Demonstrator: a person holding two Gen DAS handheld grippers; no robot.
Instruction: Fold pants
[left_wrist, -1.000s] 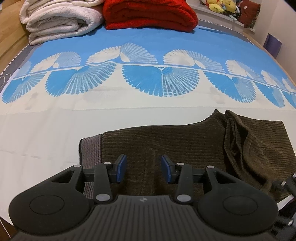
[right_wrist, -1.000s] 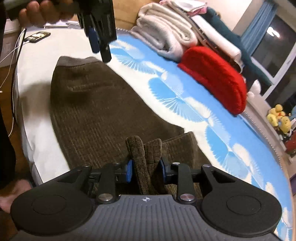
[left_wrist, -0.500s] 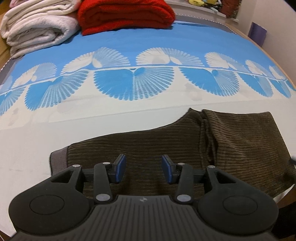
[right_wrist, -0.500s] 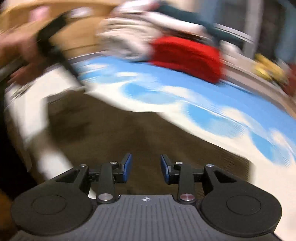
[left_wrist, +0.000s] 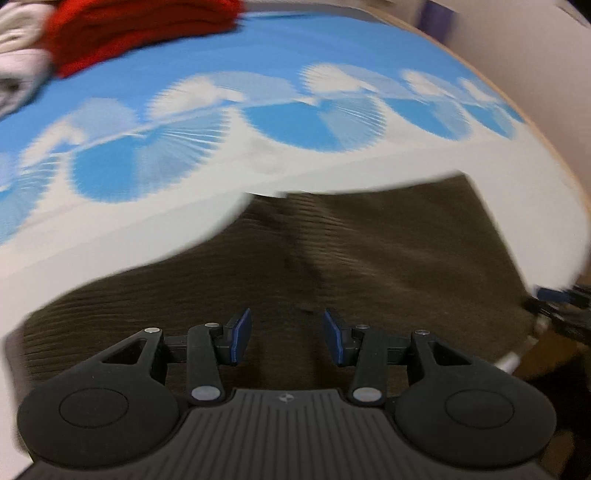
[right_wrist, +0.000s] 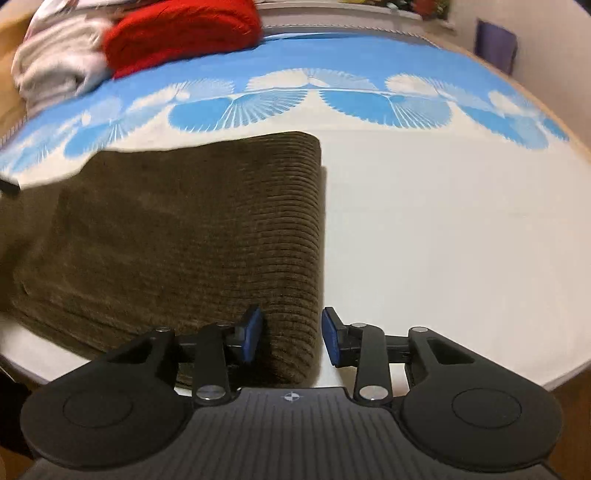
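Dark brown corduroy pants lie flat and folded over on the white part of the bed sheet. In the right wrist view the pants end in a rounded fold edge on the right. My left gripper is open and empty, just above the middle of the pants. My right gripper is open and empty, its jaws either side of the fold edge near the bed's front. The left wrist view is blurred by motion.
A red folded blanket and pale folded blankets lie at the far side of the bed. The blue fan-patterned sheet spans the middle. The bed's front edge is close to my right gripper.
My right gripper let go of the pants leg, opened and swung to the folded edge. The leg now lies flat. My left gripper drifted right over the pants and stayed open.
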